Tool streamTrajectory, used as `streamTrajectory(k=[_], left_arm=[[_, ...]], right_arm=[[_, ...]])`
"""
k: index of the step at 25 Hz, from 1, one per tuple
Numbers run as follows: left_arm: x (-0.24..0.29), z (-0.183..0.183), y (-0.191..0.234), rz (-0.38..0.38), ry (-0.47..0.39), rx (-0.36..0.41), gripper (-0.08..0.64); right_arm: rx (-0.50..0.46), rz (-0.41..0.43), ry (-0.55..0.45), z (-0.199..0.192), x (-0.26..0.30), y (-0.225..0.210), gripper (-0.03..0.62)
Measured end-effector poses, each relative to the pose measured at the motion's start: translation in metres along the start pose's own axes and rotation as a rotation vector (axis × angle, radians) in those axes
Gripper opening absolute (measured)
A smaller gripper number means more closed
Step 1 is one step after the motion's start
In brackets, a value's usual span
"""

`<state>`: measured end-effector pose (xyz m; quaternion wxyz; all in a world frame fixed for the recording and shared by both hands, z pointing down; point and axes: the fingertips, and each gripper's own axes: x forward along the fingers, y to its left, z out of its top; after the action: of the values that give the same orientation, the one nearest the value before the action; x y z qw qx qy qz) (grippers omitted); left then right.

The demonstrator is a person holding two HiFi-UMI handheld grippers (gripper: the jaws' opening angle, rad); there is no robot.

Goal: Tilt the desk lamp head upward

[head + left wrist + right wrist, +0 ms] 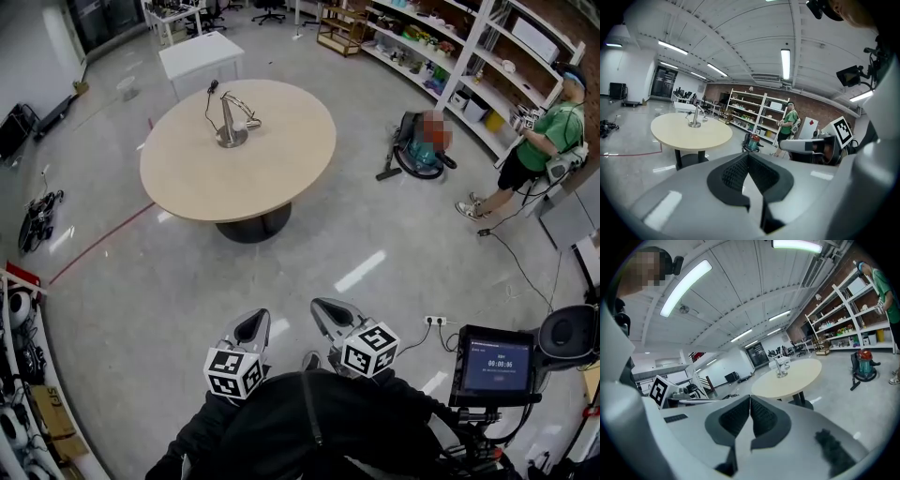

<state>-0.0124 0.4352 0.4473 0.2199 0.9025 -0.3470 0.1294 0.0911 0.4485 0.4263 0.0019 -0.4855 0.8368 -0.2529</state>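
Observation:
A silver desk lamp (230,120) stands on a round beige table (272,164) far ahead across the floor; its thin arm bends over to the right and down. The same lamp (695,116) shows small in the left gripper view, and the lamp (780,368) also in the right gripper view. My left gripper (249,327) and right gripper (330,313) are held close to my body, side by side, far short of the table. Both are shut with nothing between the pads. From each gripper view I see the other gripper's marker cube off to the side.
A white square table (200,54) stands behind the round one. Shelving (441,47) lines the right wall, with a vacuum cleaner (419,155) and a person in green (534,145) beside it. A monitor (494,366) on a stand sits at my right; gear lies along the left wall.

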Motion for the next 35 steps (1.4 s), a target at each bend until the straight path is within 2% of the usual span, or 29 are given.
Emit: streamTrajectory(k=[7,14,26,31,35], left_arm=[[-0.002,-0.004,-0.004,0.041,0.004,0.004,0.006],[0.030,0.004,0.002,0.055,0.000,-0.020,0.006],[0.095,0.025,0.020,-0.101,0.022,0.001,0.006],[0.102,0.042,0.035,-0.128,0.023,-0.016,0.006],[0.122,0.057,0.070,-0.153,0.031,-0.023,0.006]], right_arm=[[0.011,0.033,-0.001,-0.003,0.001,-0.005,0.005],[0.007,0.038,0.019,0.006,0.013,-0.035,0.005],[0.019,-0.133,-0.013,0.026,0.033,-0.086,0.005],[0.015,-0.161,-0.008,0.038,0.046,-0.085,0.005],[0.016,-0.175,0.012,0.047,0.088,-0.093,0.005]])
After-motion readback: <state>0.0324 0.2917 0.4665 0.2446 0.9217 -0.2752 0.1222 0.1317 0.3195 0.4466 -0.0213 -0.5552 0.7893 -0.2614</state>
